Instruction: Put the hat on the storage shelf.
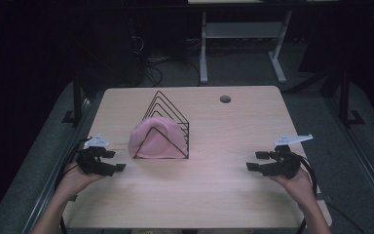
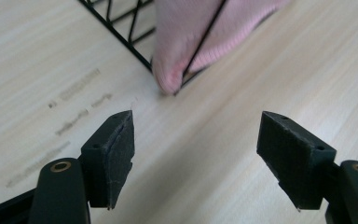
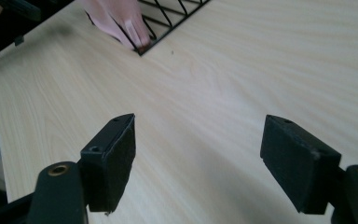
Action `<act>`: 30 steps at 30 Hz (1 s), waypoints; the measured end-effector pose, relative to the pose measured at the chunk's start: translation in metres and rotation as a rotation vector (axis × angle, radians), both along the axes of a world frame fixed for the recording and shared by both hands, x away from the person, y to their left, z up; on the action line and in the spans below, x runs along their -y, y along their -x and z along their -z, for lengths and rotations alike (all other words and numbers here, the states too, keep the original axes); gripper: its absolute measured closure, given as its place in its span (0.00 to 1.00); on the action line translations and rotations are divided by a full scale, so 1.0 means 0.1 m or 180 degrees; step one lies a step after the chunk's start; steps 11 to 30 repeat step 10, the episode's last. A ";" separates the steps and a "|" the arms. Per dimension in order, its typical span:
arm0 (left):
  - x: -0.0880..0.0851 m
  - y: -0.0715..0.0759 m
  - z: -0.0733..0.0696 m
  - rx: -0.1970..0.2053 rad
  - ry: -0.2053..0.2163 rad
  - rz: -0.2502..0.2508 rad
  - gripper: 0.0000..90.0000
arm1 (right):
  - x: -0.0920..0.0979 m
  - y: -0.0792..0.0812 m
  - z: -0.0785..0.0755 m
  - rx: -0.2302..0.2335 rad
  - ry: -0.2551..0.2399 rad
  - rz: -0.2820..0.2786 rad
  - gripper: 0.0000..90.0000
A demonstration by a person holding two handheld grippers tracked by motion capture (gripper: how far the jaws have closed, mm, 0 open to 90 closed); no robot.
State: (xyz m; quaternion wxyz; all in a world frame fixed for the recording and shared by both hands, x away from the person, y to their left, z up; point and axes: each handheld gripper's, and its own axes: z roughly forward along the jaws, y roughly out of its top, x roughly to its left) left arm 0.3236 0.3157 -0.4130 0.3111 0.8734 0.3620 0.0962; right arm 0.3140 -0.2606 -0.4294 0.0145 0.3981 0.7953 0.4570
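Both forearms come in at the bottom edge of the high view, each hand holding a black two-jaw gripper low over the wooden table [image 1: 209,190].

Left gripper [image 1: 116,161] sits at lower left of the high view, jaws spread wide, nothing between them. Its tips point right, toward the pink cloth [image 1: 157,140], near it but apart. Grey three-cornered plate [image 1: 97,142] on top of it, cable trailing off toward the table's left edge. In the left gripper view the two black pads [image 2: 116,154] stand well apart over bare wood at the bottom of the frame. A rounded corner of the cloth [image 2: 191,42] shows at top centre, a black wire of the rack [image 2: 121,32] crossing over it. Cloth corner rests on the table just beyond the gap. Faint grey smudges on the wood at centre left.

Right gripper [image 1: 254,161] is at lower right of the high view, jaws also spread, holding nothing, tips pointing left. It is well apart from the cloth, bare table between. In the right gripper view its pads [image 3: 114,158] flank bare wood at the bottom of the frame. Rack base [image 3: 168,18] and a bit of pink cloth [image 3: 116,18] sit far off at upper left.

Wire rack [image 1: 168,122] stands upright at centre of the high view, a row of triangular black wire dividers on a flat base. Pink cloth is tucked in the front slots, a domed shape showing behind the front triangle, bulging out to the left of the frame.

Round hole [image 1: 225,99] in the tabletop at upper right of the table. White desk legs [image 1: 203,48] on the dark floor behind, top of the frame.
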 end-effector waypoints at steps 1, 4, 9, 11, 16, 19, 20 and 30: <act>0.01 0.02 0.02 0.0024 -0.0057 0.0034 0.30 | 0.03 0.04 0.02 -0.0004 0.0019 0.0017 0.29; 0.02 0.09 0.07 0.0039 -0.0036 0.0027 0.30 | 0.09 0.16 0.07 -0.0026 0.0058 0.0051 0.29; 0.11 0.22 0.23 0.0076 0.0008 -0.0054 0.30 | 0.10 0.38 0.16 0.0070 0.0209 0.0121 0.27; 0.11 0.22 0.23 0.0076 0.0008 -0.0054 0.30 | 0.09 0.43 0.19 0.0107 0.0137 0.0134 0.27; 0.11 0.22 0.23 0.0076 0.0008 -0.0054 0.30 | 0.09 0.43 0.19 0.0107 0.0137 0.0134 0.27; 0.11 0.22 0.23 0.0076 0.0008 -0.0054 0.30 | 0.09 0.43 0.19 0.0107 0.0137 0.0134 0.27; 0.11 0.22 0.23 0.0076 0.0008 -0.0054 0.30 | 0.09 0.43 0.19 0.0107 0.0137 0.0134 0.27; 0.11 0.22 0.23 0.0076 0.0008 -0.0054 0.30 | 0.09 0.43 0.19 0.0107 0.0137 0.0134 0.27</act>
